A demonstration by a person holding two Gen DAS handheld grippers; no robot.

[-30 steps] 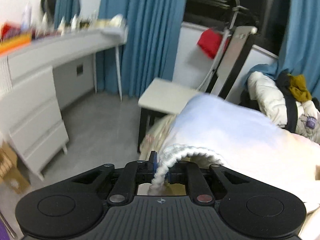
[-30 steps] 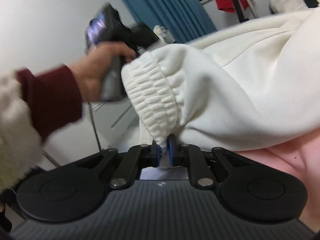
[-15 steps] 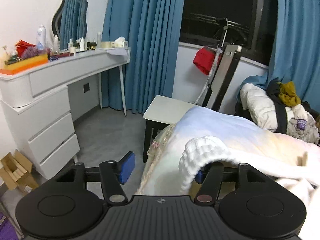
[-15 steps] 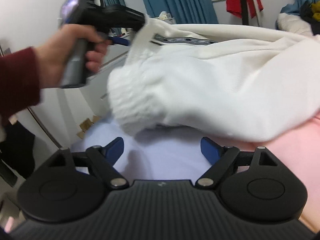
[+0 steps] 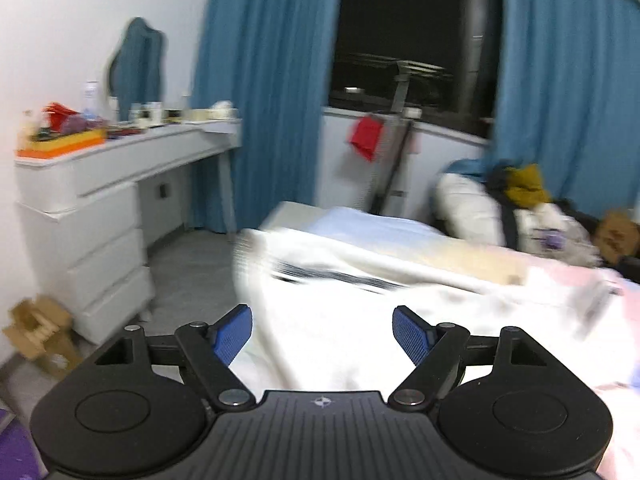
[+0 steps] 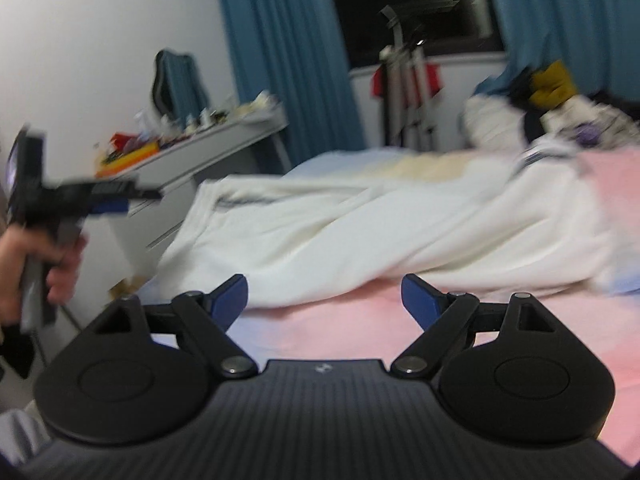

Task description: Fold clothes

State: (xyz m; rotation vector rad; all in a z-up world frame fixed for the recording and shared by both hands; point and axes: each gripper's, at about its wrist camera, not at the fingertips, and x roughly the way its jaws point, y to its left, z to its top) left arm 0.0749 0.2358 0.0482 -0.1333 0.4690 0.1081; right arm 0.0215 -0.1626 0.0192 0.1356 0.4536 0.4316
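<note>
A white garment (image 6: 360,232) with a dark stripe lies rumpled across the bed (image 6: 360,328). It also shows in the left wrist view (image 5: 360,312), blurred. My left gripper (image 5: 322,334) is open and empty just above the garment's near edge. In the right wrist view the left gripper (image 6: 108,200) is held in a hand at the far left, beside the bed. My right gripper (image 6: 324,296) is open and empty, a little back from the garment over the pink sheet.
A white dressing table (image 5: 120,168) with clutter and drawers stands at the left. Blue curtains (image 5: 260,80) frame a dark window. A pile of clothes (image 5: 520,208) lies at the bed's far right. A cardboard box (image 5: 36,332) sits on the floor.
Both grippers were shut on the garment's ribbed cuff one second ago. Both opened and let go. The garment dropped onto the bed, and both grippers pulled back from it.
</note>
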